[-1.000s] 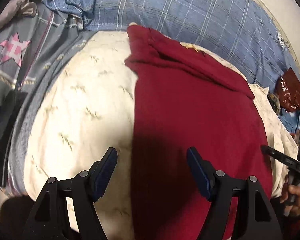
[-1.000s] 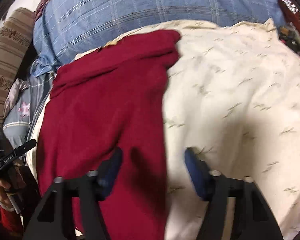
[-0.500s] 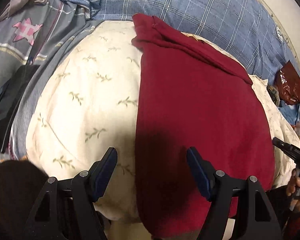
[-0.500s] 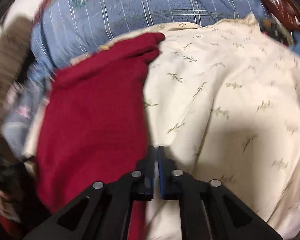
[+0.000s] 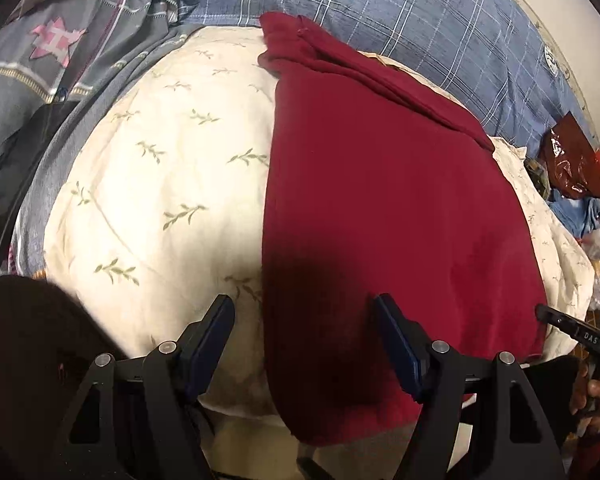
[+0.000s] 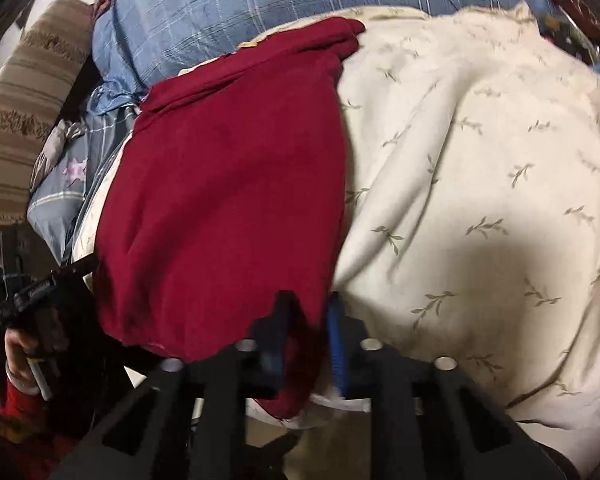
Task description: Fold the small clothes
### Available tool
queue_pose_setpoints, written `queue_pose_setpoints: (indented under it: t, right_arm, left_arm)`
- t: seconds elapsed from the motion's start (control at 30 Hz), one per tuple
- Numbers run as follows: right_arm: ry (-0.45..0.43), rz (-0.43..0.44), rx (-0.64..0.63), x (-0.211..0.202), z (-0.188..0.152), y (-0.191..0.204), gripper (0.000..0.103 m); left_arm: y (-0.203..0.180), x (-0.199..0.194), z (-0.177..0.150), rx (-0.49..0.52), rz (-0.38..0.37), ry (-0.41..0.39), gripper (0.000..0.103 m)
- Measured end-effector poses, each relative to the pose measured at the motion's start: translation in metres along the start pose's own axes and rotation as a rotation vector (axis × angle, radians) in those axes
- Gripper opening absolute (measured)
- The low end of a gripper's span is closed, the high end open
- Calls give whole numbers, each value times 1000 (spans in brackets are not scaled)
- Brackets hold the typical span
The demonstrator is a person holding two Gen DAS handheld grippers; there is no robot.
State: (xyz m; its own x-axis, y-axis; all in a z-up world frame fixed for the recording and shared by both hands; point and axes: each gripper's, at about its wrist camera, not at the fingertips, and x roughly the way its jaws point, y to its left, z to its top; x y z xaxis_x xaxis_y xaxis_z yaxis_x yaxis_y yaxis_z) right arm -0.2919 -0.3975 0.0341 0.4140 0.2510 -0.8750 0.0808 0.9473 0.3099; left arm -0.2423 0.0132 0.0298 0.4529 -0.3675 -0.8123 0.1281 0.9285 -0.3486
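Surface: a cream quilt (image 5: 160,184) printed with small green sprigs, heaped on a bed and rounded at the near edge.

Background, far side: a blue plaid pillow (image 5: 380,16) across the top of both views. Left of it, grey bedding with a pink star patch (image 5: 56,40). A brown striped cushion (image 6: 24,120) shows at the left edge of the right wrist view. At the right of the left wrist view, a dark red shiny packet (image 5: 572,160) lies among loose clutter.

Item 1: red garment (image 5: 380,208), laid lengthwise on the quilt, its far end bunched in folds against the pillow, its near end hanging over the quilt's front edge.

Item 2: your left gripper (image 5: 304,340), jaws spread wide, hovering above the garment's near left edge. One finger stands over the quilt, the other over the red cloth; neither pad presses on anything.

Item 3: your right gripper (image 6: 306,336), jaws drawn nearly together, pinching the near right corner of the red garment, where the cloth edge passes between the blue pads (image 6: 336,340). The picture is blurred here.

Item 4: a hand (image 5: 596,396) at the right margin of the left wrist view, gripping the right gripper's handle.
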Motion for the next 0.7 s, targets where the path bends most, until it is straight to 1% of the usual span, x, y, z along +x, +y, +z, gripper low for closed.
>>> queue_pose_setpoints:
  t: [0.03, 0.13, 0.23, 0.33, 0.4, 0.43, 0.47, 0.6, 0.7]
  right_arm:
    - [1, -11, -19, -3, 0, 1, 7]
    - [-1, -31, -33, -11, -2, -1, 7]
    - [29, -31, -25, -4, -3, -2, 7]
    - [67, 15, 6, 1, -6, -4, 16]
    - [74, 47, 16, 0, -9, -2, 26]
    - [75, 63, 16, -1, -10, -1, 33]
    - [78, 73, 14, -1, -11, 2, 36]
    - [91, 97, 6, 1, -15, 7, 37]
    - [88, 104, 11, 0, -16, 6, 37]
  left_arm:
    - [0, -1, -2, -2, -3, 3, 72]
    - [0, -1, -7, 2, -4, 14, 72]
    - [-2, -1, -13, -5, -17, 36, 72]
    - [-1, 1, -17, -2, -11, 45, 72]
    - [-2, 1, -19, 3, -2, 45, 72]
    - [-3, 1, -20, 6, 1, 48, 72]
    - [-5, 2, -22, 10, 5, 53, 72]
    - [-9, 4, -25, 20, 31, 49, 72]
    - [-10, 3, -28, 25, 37, 47, 71]
